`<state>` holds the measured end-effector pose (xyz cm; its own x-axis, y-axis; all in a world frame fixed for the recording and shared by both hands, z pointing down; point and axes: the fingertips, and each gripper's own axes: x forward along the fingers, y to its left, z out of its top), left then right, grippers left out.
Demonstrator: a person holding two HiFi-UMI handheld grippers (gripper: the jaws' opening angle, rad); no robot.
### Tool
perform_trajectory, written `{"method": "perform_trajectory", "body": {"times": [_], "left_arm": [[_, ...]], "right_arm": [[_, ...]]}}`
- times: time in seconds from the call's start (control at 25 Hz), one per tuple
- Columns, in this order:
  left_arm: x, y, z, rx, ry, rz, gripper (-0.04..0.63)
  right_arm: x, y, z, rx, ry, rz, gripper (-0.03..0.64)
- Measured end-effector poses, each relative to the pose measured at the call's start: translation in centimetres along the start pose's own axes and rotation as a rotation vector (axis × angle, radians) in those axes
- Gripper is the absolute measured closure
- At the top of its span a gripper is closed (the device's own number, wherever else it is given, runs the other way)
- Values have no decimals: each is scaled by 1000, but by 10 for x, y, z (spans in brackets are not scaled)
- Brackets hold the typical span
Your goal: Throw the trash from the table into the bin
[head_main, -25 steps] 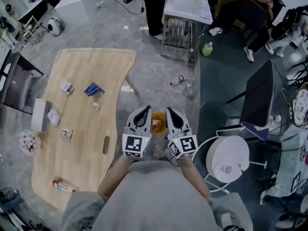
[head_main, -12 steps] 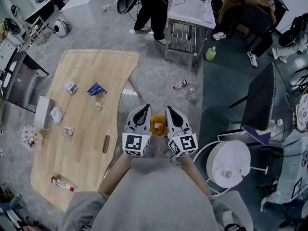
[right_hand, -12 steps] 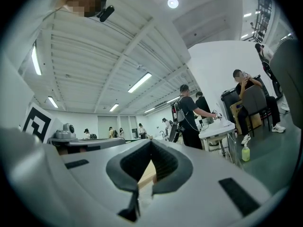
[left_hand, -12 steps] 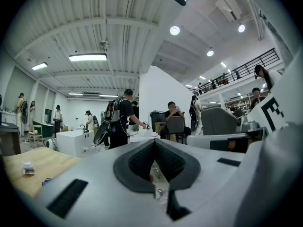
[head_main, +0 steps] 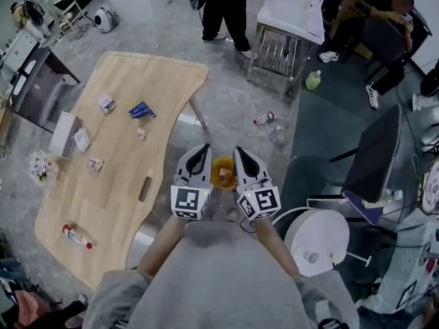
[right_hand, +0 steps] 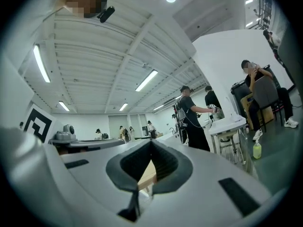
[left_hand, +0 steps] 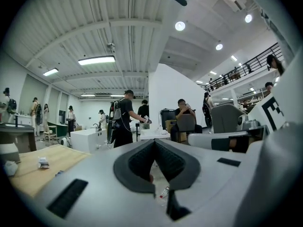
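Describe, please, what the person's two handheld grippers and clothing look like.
The left gripper and right gripper are matching pale grey plastic shells with dark pads lining the jaws. Each carries a white cube with black square markers. The person wears a loose grey top.

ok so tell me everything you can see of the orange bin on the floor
The orange bin is small and round with an open top, seen from almost straight above in the head view. It looks like plastic, though it is too small to be sure. A pale crumpled scrap lies inside. It stands upright on the grey floor, off the wooden table's right edge. It shows between the left gripper and right gripper; whether either touches it cannot be told.
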<state>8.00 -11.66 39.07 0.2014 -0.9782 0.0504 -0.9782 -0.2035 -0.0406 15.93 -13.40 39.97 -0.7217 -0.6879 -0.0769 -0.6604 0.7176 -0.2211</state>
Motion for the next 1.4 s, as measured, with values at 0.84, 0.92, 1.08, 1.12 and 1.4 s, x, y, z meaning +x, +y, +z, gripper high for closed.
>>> {"method": "perform_trajectory", "body": {"times": [0.84,0.92,1.08,1.12,1.4], "left_arm": [[-169,140,-30,-69,28,409,591],[-184,155,-34,-84,27,426,591],[-206,176,-37,-95,16,452,591],[-209,180,-38,-100,16,457,591],[-202,195,-47,-130,41,483,591]], "right_arm": [[56,182,-53,9,122,358,612],[60,197,-59,1,130,360,612],[67,220,-65,-12,139,365,612],[69,223,-66,-14,141,368,612],[93,227,-76,-13,172,396,612]]}}
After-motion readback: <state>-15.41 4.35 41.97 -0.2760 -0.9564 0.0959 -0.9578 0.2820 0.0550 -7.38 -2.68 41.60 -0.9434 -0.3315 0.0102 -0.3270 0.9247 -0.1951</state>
